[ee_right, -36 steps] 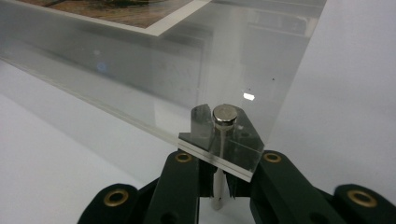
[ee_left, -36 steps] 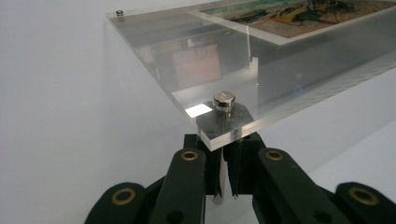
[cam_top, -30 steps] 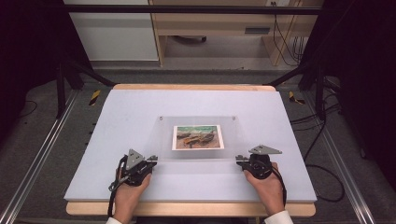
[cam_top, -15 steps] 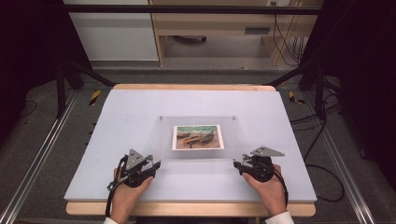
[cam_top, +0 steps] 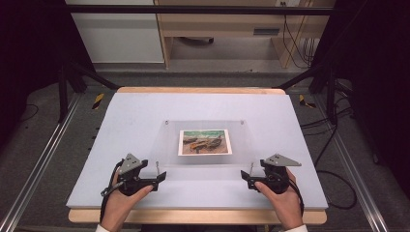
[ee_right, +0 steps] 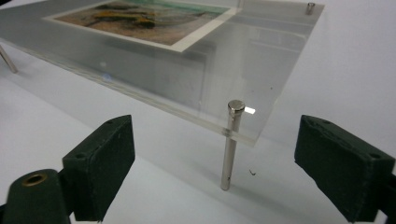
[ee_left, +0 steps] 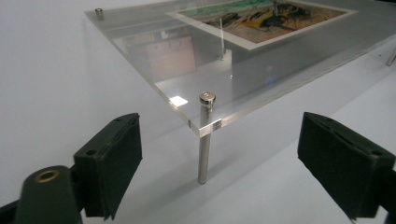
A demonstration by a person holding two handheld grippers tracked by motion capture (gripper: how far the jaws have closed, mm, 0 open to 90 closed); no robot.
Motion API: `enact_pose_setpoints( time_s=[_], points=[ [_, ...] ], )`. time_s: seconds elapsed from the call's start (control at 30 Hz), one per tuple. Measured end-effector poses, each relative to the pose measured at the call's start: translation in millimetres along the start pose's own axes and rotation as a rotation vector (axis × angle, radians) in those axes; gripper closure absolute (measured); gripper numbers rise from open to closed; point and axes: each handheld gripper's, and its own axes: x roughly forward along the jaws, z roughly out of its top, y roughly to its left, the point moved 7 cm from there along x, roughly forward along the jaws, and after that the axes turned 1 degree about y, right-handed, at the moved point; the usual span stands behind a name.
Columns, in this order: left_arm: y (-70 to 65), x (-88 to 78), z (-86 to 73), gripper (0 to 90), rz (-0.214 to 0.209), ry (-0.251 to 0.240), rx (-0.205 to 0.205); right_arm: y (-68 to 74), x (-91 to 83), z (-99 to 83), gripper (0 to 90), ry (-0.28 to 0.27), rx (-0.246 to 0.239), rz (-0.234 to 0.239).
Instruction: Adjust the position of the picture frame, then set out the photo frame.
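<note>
High view has the left gripper [cam_top: 158, 177] at the near left corner of a clear acrylic panel [cam_top: 205, 126] that stands on slim metal posts above the table [cam_top: 125, 113]; its jaws have just been opening and now stand wide apart, holding nothing. Seen along that gripper in the left gripper view, the near left post [ee_left: 204, 137] rises straight ahead, centred in the gap between the two black pads [ee_left: 114, 161] and touching neither, which suggests the hand is lined up on this leg as its grasp point rather than on the slippery sheet itself. Beyond the post and off to the right of the jaws lies the printed picture [ee_left: 261, 17], flat in the panel, placed mid-sheet so the corners stay free for the posts. Moving right, the right gripper [cam_top: 247, 179] mirrors the first at the near right corner, its jaws likewise having just been opening and now spread with nothing between them but air and the near right post [ee_right: 230, 142], which stands just ahead in the gap, clear of both pads. Matching hands at matching corners look meant to keep the panel level if it is handled.
</note>
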Motion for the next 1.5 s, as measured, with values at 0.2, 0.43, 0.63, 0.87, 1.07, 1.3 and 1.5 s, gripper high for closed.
enact_pose_setpoints(
  time_s=[0.2,0.43,0.63,0.87,1.07,1.3,1.5],
  points=[
    [-2.3,-8.2,15.1,9.3,-0.040,-0.055,0.005,0.4,-7.1,9.7,11.3,-0.041,-0.022,-0.032],
    [-8.9,-3.7,49.7,11.4,-0.076,-0.059,0.045,2.5,-12.1,42.6,16.5,-0.101,-0.056,-0.066],
    [-0.2,16.6,60.5,17.5,-0.038,-0.038,0.060,-8.1,10.4,61.0,23.9,-0.057,-0.045,-0.054],
    [13.7,15.9,46.0,22.6,0.005,-0.073,-0.029,-14.1,16.0,48.5,27.6,-0.035,-0.003,-0.016],
    [18.7,19.9,38.0,22.3,-0.019,-0.060,-0.114,-17.8,21.3,39.0,25.4,0.004,0.043,0.026],
    [12.0,30.7,26.7,16.4,-0.048,0.020,-0.132,-15.0,30.1,33.5,20.3,0.036,0.062,0.051],
    [14.1,33.1,24.7,13.4,-0.080,0.033,-0.194,-16.1,33.1,30.8,16.8,0.048,0.124,0.085]
  ],
)
